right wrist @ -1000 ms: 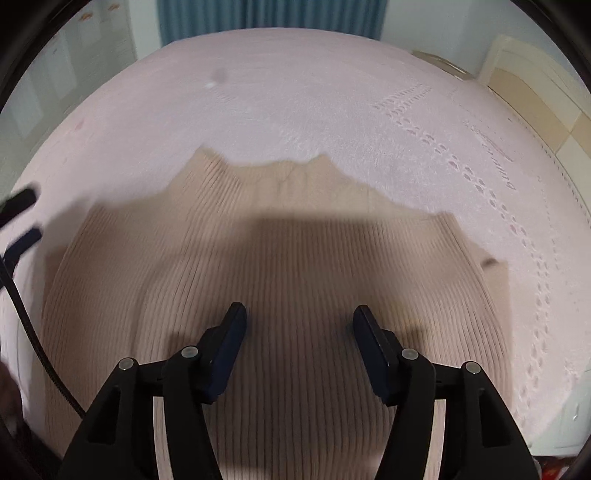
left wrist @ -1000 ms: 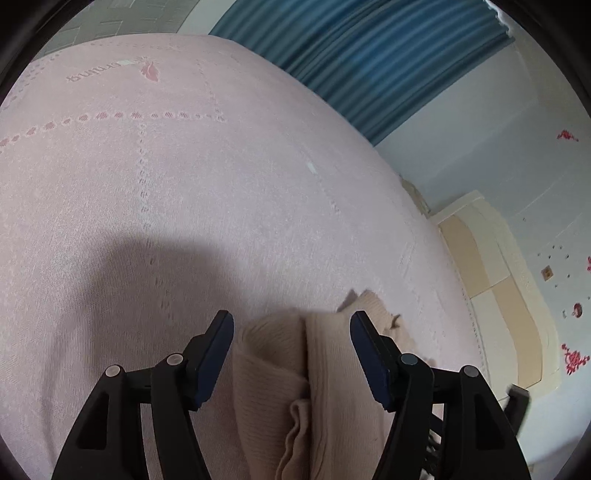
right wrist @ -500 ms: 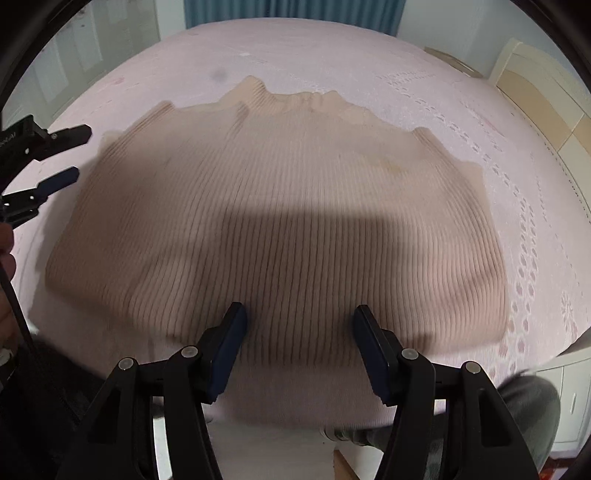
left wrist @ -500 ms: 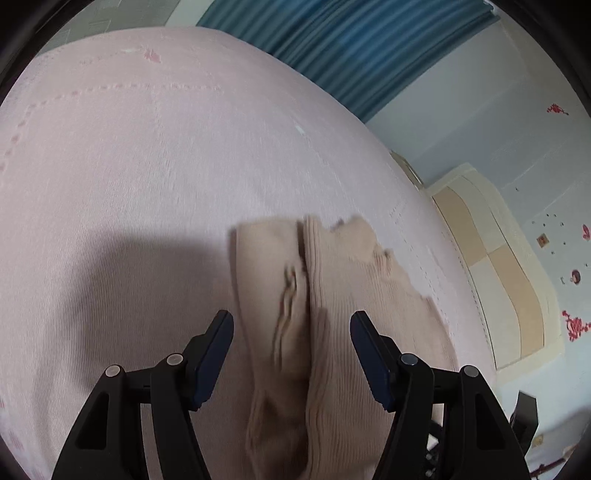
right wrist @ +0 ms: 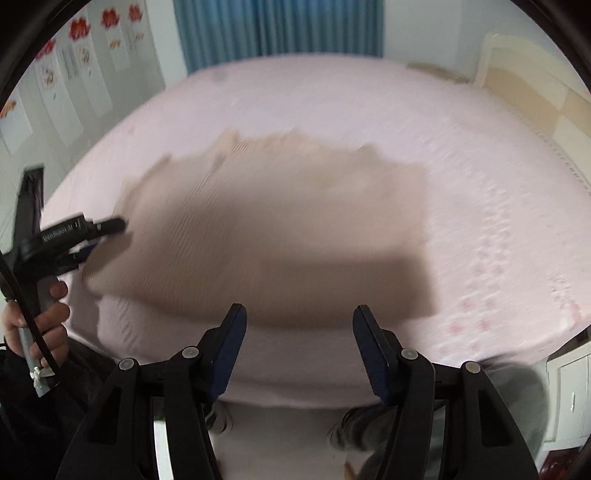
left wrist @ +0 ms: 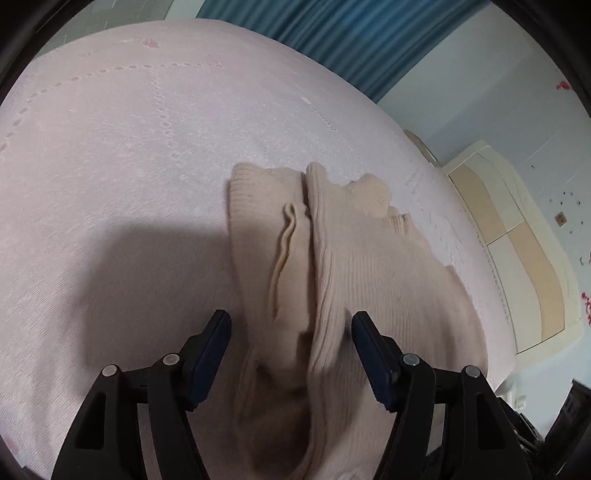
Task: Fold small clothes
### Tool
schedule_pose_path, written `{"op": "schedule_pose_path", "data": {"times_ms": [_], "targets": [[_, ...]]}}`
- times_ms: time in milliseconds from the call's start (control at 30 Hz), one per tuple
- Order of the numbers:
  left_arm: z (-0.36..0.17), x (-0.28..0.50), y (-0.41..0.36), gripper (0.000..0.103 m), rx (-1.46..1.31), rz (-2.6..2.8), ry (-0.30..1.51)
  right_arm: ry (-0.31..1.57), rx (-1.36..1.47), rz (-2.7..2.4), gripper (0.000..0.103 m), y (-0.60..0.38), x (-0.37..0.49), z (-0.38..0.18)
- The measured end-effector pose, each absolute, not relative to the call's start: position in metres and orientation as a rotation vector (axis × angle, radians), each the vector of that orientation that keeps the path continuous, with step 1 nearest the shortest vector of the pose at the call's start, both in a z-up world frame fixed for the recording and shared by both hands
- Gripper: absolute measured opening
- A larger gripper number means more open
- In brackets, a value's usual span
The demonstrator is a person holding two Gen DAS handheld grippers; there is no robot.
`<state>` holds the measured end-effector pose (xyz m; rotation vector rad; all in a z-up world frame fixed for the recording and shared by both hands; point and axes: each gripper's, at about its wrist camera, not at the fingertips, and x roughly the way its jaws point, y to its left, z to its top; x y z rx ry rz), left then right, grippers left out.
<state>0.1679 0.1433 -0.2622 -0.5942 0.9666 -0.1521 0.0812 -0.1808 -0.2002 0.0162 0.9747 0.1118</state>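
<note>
A beige ribbed-knit sweater (left wrist: 354, 266) lies folded on the bed (left wrist: 129, 155), whose pink sheet has an eyelet pattern. The left gripper (left wrist: 291, 343) and right gripper (right wrist: 299, 336) both have fingers spread, holding nothing.

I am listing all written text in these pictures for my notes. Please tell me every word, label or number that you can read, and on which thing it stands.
None can be read with certainty.
White lettering on the left gripper, seen from the right wrist view: too blurred to read.
Small woven lettering on the pink bedspread, near its far edge: too small to read.
Beige sweater: no text visible.
Red wall decorations: pictures only, blurred.
</note>
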Motion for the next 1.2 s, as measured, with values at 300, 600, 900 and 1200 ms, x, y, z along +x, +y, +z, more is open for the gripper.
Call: {"op": "schedule_pose_path", "data": {"times_ms": [300,600,900,1200], "targets": [[-0.268,0.181,0.142,0.032,-0.692,-0.094,0.974,0.926,0.295,0.041,0.059,-0.279,0.08,-0.22],[-0.216,0.187,0.112,0.022,-0.644,-0.009,0.98,0.824,0.435,0.084,0.059,-0.321,0.078,-0.233],[-0.127,0.201,0.021,0.021,-0.494,-0.06,0.936,0.753,0.54,0.067,0.058,-0.347,0.073,-0.237],[-0.138,0.22,-0.11,0.021,-0.413,-0.17,0.993,0.781,0.573,0.083,0.058,-0.367,0.076,-0.249]]}}
